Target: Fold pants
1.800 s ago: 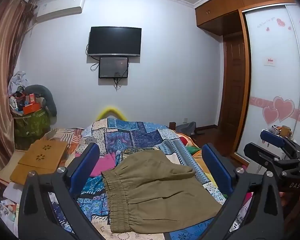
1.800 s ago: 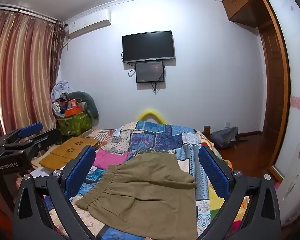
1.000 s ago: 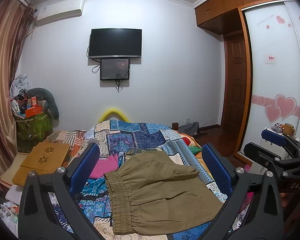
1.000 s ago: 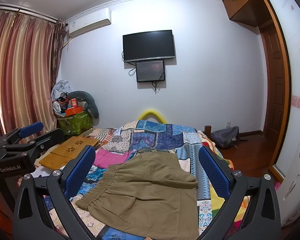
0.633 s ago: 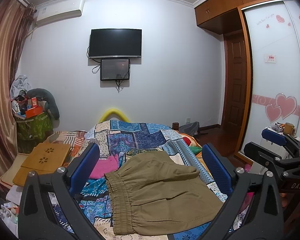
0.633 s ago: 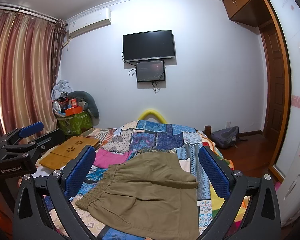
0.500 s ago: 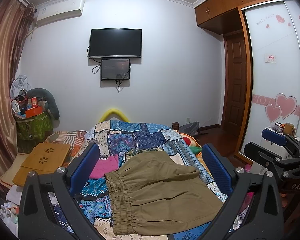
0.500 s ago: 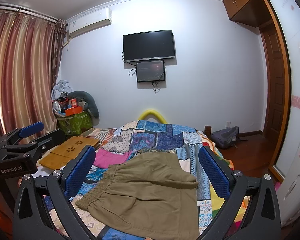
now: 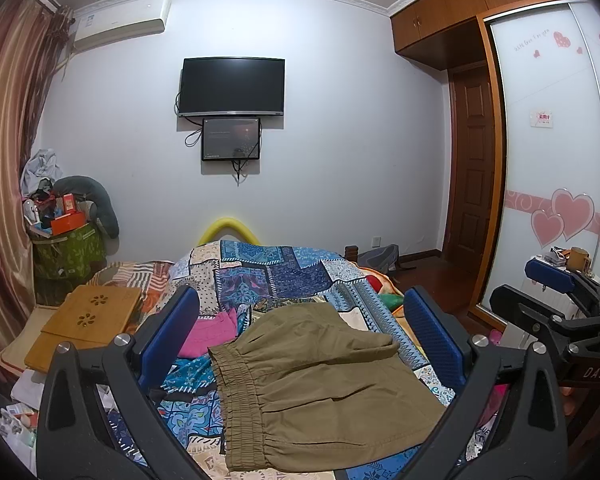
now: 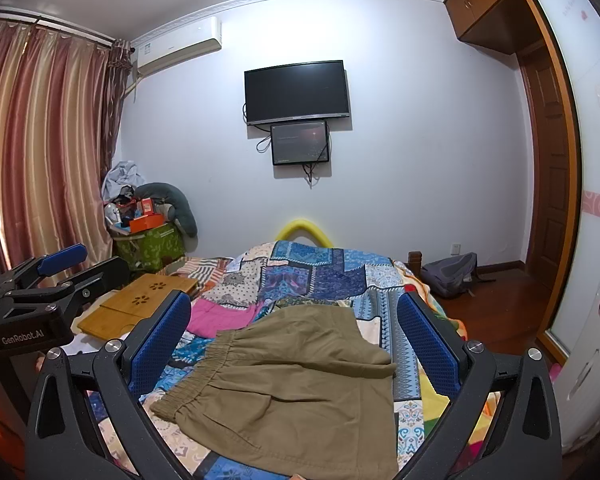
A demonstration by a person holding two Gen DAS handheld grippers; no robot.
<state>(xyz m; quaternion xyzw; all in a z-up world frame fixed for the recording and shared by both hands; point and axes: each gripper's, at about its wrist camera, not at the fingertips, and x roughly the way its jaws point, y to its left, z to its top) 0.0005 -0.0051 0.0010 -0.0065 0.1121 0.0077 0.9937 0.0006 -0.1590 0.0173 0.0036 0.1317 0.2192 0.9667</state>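
Note:
Olive-brown pants [image 9: 316, 384] lie folded flat on the patchwork bedspread [image 9: 276, 276], elastic waistband to the left; they also show in the right wrist view [image 10: 296, 384]. My left gripper [image 9: 300, 344] is open and empty, held above the pants. My right gripper [image 10: 294, 344] is open and empty too, also above them. The right gripper's body shows at the right edge of the left wrist view [image 9: 556, 312]; the left gripper's body shows at the left of the right wrist view [image 10: 48, 292].
A pink cloth [image 9: 212, 332] lies left of the pants. A wooden lap tray [image 9: 88, 320] sits at the bed's left edge. A green bin with clutter [image 10: 148, 240] stands by the curtain. A backpack [image 10: 448, 272] lies on the floor by the door.
Both views shifted very slightly at first, then stayed still. The pants have not moved and both grippers stay open.

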